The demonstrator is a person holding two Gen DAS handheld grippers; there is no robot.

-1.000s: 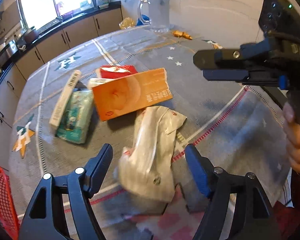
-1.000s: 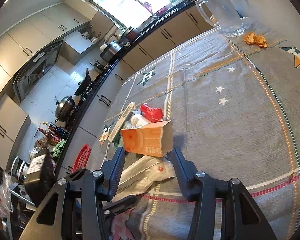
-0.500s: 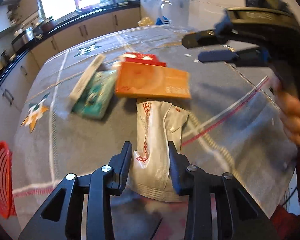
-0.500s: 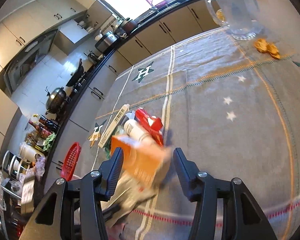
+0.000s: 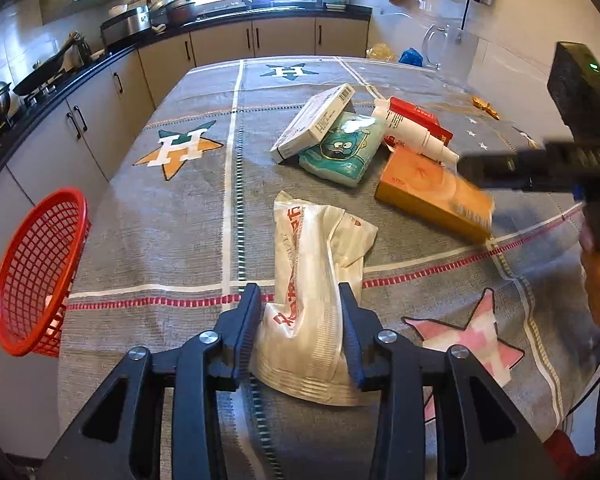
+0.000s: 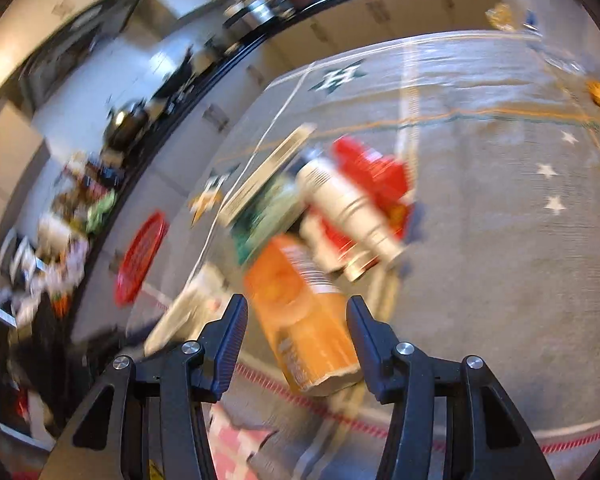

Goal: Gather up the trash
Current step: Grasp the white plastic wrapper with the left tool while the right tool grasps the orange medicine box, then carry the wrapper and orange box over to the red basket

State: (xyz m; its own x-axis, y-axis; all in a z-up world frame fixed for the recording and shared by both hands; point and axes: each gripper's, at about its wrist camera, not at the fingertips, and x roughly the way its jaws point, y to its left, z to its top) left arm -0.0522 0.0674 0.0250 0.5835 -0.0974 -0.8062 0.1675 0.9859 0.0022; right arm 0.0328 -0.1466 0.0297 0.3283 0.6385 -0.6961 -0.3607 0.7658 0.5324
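The white plastic bag [image 5: 312, 280], crumpled and printed with red characters too creased to read, lies on the grey tablecloth [image 5: 172, 232] with its long axis running straight away from the left gripper [image 5: 300, 332], its near end between the two fingers; both pads press into its sides, though the jaws are easing apart at this moment. To its right the orange box [image 5: 432, 196] lies flat, its long axis slanting from the far left toward the near right, its small print unreadable. In the blurred right wrist view the right gripper [image 6: 296, 336] straddles that box's near end: the right finger touches its corner, a gap shows at the left finger, so I cannot tell whether it is truly pinched. Beyond lie a teal tissue pack [image 5: 342, 148] with a cartoon figure, a slim white carton [image 5: 312, 122] with a barcode leaning on it, a white spray bottle [image 5: 412, 132] and a red box [image 5: 420, 118]. Stars bearing a letter H mark the cloth. The cloth to the left of the bag is bare up to the table's left edge, where a red mesh basket [image 5: 36, 272] hangs tilted just beyond.
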